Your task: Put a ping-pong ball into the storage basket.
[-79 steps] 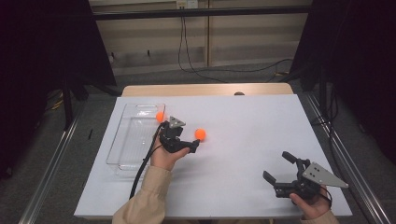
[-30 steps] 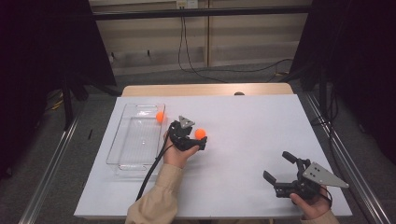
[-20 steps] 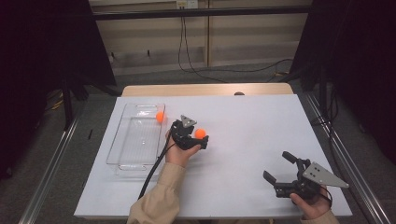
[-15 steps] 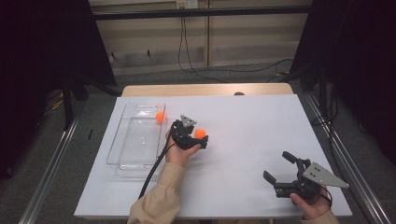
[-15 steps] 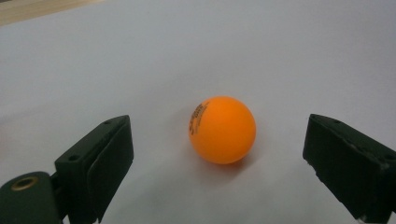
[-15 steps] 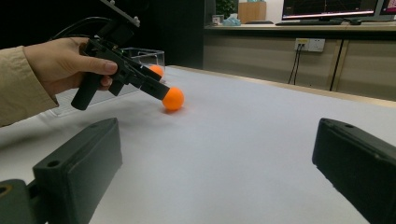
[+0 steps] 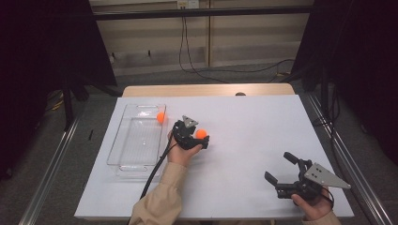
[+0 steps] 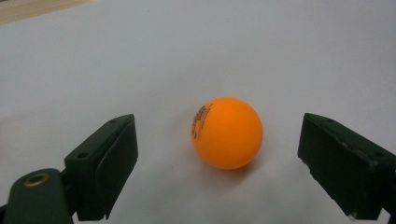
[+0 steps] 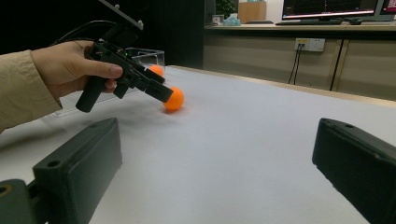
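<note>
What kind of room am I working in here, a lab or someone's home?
Most likely a lab or test workspace: the white-covered table stands between dark curtains, computer monitors sit on a bench behind, and cables hang down the back wall.

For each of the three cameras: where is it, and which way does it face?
High view: above the near edge, looking down on the table; both forearms, both tongs.
Left gripper view: on the left tongs, facing the orange ball.
Right gripper view: on the right tongs, facing across the table.
All three share that ball.
</note>
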### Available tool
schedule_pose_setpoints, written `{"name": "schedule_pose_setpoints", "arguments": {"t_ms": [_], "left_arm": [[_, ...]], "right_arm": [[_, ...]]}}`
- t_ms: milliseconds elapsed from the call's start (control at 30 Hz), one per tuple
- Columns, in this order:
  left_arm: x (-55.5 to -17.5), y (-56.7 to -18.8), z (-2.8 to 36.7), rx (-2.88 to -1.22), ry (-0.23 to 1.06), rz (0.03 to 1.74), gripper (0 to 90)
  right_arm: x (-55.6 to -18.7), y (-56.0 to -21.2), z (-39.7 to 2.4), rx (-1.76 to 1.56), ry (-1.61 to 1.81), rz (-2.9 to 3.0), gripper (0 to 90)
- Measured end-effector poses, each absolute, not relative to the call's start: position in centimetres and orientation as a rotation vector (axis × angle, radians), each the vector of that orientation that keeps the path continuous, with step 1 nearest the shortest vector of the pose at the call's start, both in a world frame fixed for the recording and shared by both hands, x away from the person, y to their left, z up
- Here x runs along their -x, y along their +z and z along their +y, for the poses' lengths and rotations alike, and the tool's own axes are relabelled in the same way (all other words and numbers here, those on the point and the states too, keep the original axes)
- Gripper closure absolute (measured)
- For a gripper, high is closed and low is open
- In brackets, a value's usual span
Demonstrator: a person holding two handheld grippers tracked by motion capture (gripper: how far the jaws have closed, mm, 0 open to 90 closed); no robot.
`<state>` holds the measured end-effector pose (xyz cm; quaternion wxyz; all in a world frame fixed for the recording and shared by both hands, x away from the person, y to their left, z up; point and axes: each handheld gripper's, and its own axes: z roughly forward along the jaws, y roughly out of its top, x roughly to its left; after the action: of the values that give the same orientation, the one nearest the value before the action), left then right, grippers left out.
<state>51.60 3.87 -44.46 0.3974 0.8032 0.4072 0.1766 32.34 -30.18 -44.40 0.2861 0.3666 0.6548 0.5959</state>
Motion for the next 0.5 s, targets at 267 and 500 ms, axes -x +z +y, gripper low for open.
{"name": "schedule_pose_setpoints", "arguments": {"t_ms": [267, 500], "left_arm": [[-51.83, -44.70, 3.81, -2.050, 0.451, 1.034, 21.5], [-51.98, -44.73, 3.89, -2.075, 0.444, 1.009, 29.2]], "right_arm": [[-32.34, -44.41, -30.17, -0.979, 1.594, 1.750, 1.2], [-32.34, -44.41, -30.19, -0.981, 1.594, 1.749, 1.2]]}}
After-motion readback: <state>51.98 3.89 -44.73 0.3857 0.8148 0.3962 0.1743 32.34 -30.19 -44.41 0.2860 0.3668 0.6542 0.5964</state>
